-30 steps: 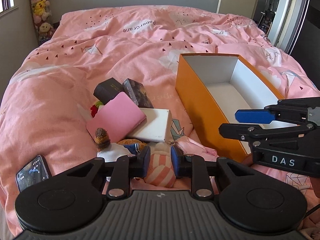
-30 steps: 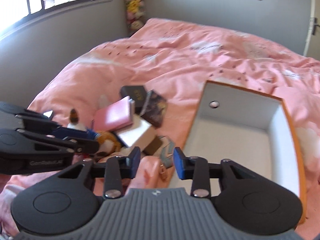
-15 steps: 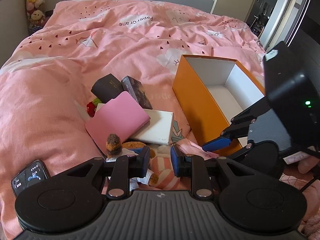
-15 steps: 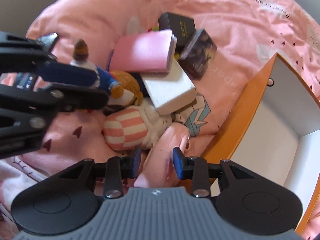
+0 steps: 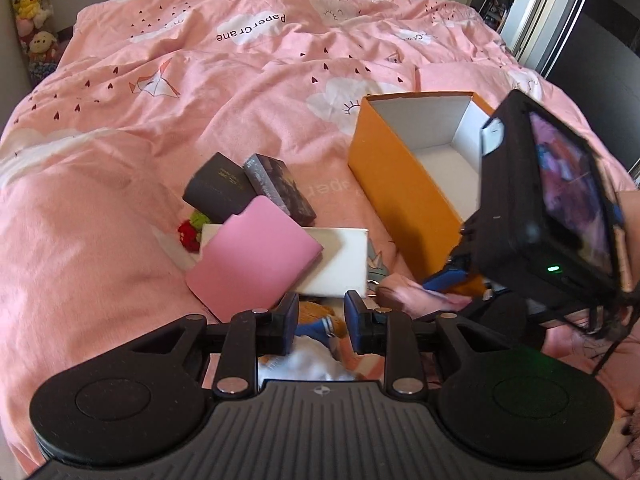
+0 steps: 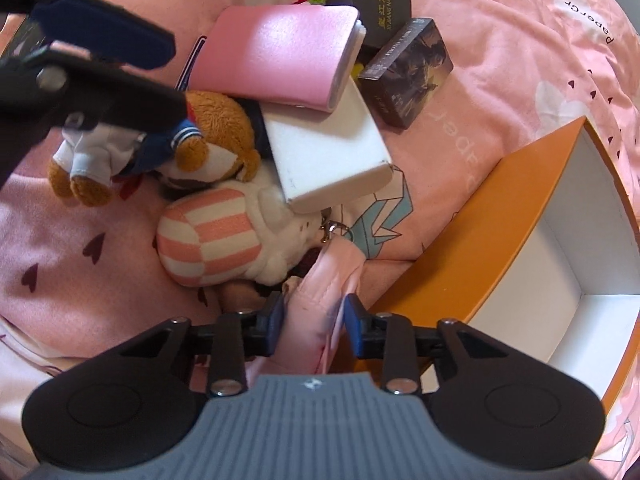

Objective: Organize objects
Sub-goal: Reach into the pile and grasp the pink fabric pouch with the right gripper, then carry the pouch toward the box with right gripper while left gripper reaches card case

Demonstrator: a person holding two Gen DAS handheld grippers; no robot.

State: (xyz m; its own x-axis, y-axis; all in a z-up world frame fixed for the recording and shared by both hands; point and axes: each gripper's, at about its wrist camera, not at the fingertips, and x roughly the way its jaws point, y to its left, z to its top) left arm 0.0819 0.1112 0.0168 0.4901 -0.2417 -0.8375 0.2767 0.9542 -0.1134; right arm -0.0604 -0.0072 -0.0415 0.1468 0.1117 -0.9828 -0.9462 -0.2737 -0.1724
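Pink bedding (image 5: 248, 92) printed with hearts and paper cranes covers the bed and carries the whole pile. At the upper left of the right wrist view the left tool (image 6: 132, 76) reaches over a brown plush bear (image 6: 216, 136) in a sailor outfit; its jaws have just been opening and stand apart over the bear without pressing it. Toward the middle lie a striped plush toy (image 6: 212, 240), a pink notebook (image 6: 276, 52) resting on a white box (image 6: 332, 152), and two dark boxes (image 6: 404, 80) at the top. At the lower middle the right tool (image 6: 314, 320) has just been closing and its pads pinch a pink cloth pouch (image 6: 320, 292). On the right stands an orange box (image 6: 472, 248), open, touching the pouch.
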